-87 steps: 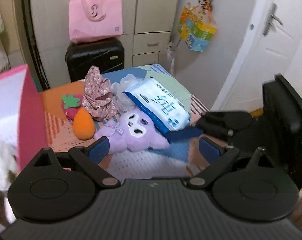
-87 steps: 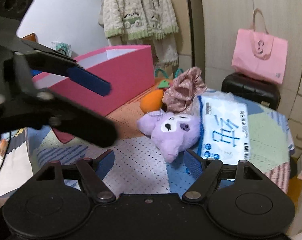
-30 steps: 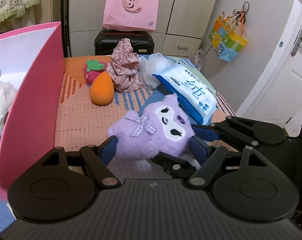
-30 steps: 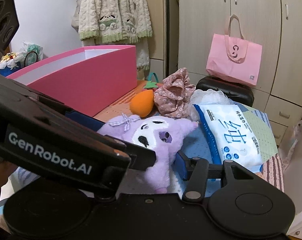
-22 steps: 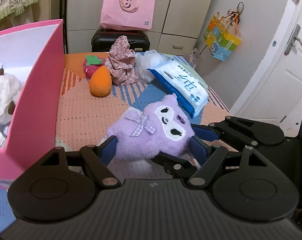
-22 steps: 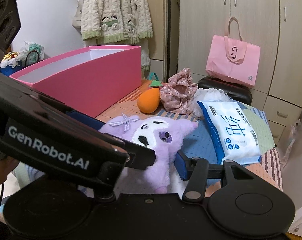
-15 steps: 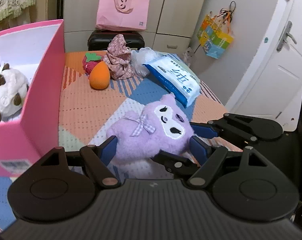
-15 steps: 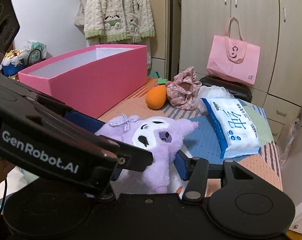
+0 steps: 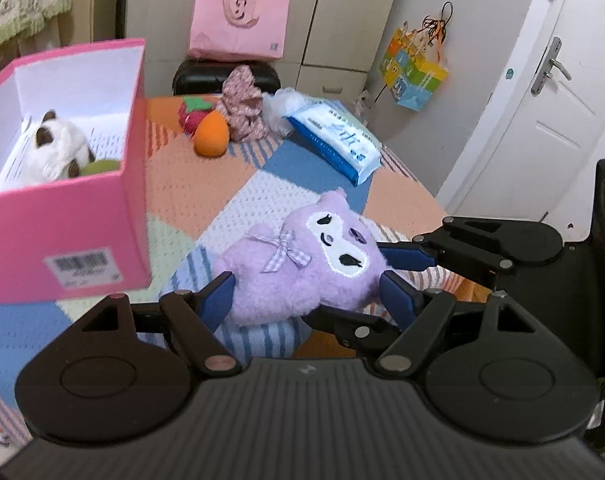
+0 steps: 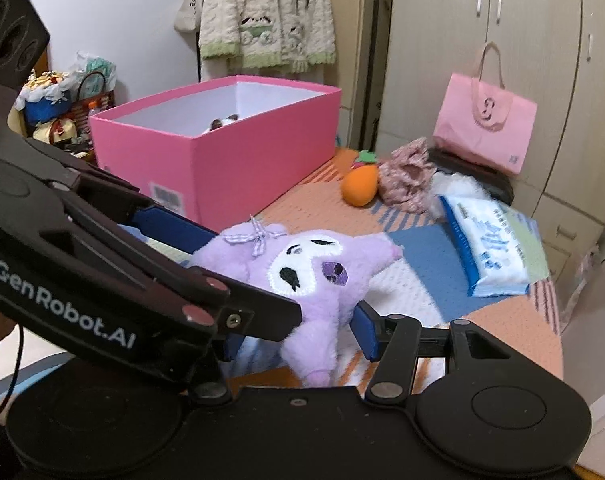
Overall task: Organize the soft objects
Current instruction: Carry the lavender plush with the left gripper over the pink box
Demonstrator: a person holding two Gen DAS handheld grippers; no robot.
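patchwork-covered table point(image 9: 190, 196) has slid back beneath both grippers. the left gripper point(image 9: 308, 294) and right gripper point(image 10: 298, 330) together clamp the purple plush point(image 9: 302, 268), now lifted clear. the pink box point(image 9: 62, 216) has come close on the left gripper's left, so the drop-in looks near.

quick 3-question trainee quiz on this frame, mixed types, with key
1. True or false: both grippers hold the purple plush.
2. What already lies in the pink box? A) a white plush B) the tissue pack C) nothing
3. Name the orange item beside the floral cloth.

Key: 1 true: left gripper and right gripper both clamp it. 2 A, white plush. 3 carrot toy.
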